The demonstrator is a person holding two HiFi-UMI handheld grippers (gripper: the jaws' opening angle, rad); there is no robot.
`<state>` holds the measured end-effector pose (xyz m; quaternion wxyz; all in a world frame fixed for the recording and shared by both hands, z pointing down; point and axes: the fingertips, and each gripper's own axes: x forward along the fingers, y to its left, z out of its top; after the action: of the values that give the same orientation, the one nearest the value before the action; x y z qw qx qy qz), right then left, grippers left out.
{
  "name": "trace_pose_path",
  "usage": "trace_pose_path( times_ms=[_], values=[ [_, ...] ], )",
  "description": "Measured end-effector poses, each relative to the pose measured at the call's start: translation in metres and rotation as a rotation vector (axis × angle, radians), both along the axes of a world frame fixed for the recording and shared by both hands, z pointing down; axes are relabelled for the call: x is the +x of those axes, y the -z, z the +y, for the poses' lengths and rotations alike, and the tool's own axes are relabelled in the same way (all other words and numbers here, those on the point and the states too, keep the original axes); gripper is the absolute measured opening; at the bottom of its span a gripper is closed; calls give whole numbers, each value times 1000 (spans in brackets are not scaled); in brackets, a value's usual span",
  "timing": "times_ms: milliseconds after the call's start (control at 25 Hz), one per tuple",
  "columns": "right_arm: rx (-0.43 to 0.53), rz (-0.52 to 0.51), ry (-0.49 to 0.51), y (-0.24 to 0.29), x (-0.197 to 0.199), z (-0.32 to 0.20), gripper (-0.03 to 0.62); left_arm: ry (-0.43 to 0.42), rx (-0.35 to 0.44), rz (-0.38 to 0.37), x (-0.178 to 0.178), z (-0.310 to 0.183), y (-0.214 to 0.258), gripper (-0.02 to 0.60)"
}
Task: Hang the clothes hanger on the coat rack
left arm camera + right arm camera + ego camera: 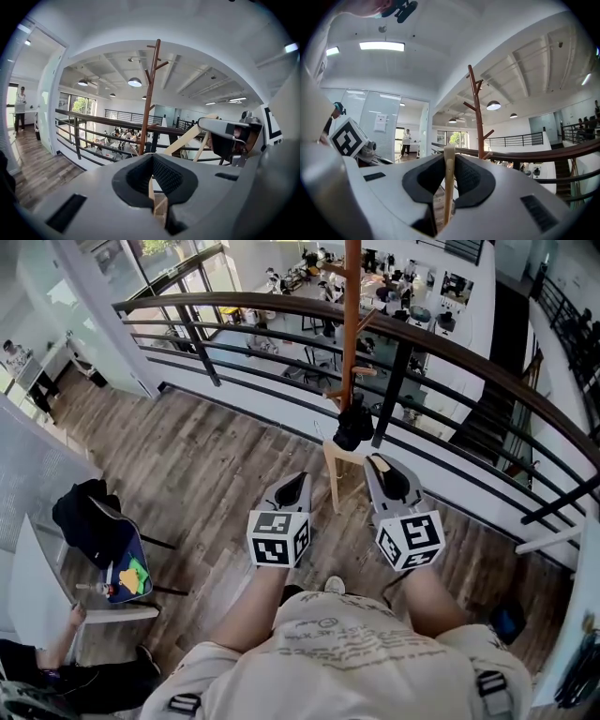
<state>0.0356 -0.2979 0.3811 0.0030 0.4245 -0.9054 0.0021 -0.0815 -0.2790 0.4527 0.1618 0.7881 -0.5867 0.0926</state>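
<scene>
- Holding the hanger between both grippers, low centre of the head view, above the wood floor.
- Jaws of the left gripper are closed on a thin pale wood part of the hanger. In its own view the wood shows edge-on at the bottom of the pad gap.
- Jaws of the right gripper are clamped on a pale wood bar of the hanger. The bar runs upright through the pad gap.
- In the left gripper view, a hanger arm slants from lower centre up to the right gripper at the right edge.
- Hanger is low, in front of the foot of the rack, and not yet on a peg.
- Rack is a brown pole with short upslanting pegs, upper centre in all three views, on the near side of the railing.
- Black bag sits at the left edge of the head view.
- Person stands far back, left of centre in the right gripper view.
</scene>
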Motion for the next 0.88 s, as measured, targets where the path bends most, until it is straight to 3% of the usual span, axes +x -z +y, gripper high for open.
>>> trace_pose_path(
  times_ms=[320, 880],
  values=[
    [87, -60, 43, 17, -18, -23, 51, -19, 12, -12, -16, -36, -2, 3],
    [84, -113, -80, 27, -7, -73, 51, -90, 18, -6, -30, -83, 3, 3]
  ],
)
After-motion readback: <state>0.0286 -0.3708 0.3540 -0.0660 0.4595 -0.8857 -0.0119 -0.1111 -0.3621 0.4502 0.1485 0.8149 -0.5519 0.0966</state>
